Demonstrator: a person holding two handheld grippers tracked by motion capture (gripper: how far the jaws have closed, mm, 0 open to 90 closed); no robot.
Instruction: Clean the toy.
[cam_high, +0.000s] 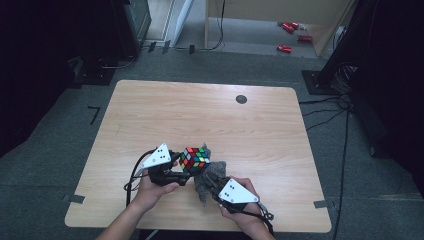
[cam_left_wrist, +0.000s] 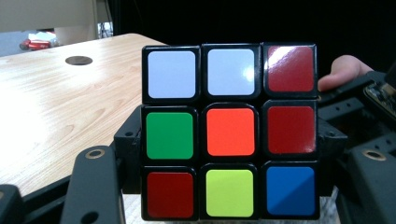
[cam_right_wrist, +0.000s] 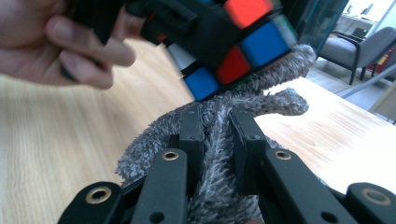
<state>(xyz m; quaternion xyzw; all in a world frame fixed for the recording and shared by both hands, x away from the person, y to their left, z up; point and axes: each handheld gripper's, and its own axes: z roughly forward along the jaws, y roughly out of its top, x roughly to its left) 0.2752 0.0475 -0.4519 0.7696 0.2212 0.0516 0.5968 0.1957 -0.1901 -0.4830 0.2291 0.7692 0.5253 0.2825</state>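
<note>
Grey fleecy cloth is bunched between the jaws of the right gripper, which are pinched tight on a fold of it, and its free end presses against the underside of the puzzle cube at lower centre of the high view. The left gripper has its jaws clamped on the cube's two sides, holding it just above the wooden table; in the left gripper view the cube sits in the middle of the frame, one face of coloured stickers turned to the camera. The work looks like wiping the cube, and the main risk, as I judge it, is the grip: the jaws touch only smooth plastic side faces, so a firm rub from below could twist the cube between them or push it out, dropping it on the table. A hard push on one layer might also turn that layer. The cloth is held by one narrow fold, so dragging it across an edge could pull it free. The two grippers work very close together at lower centre and could knock each other.
</note>
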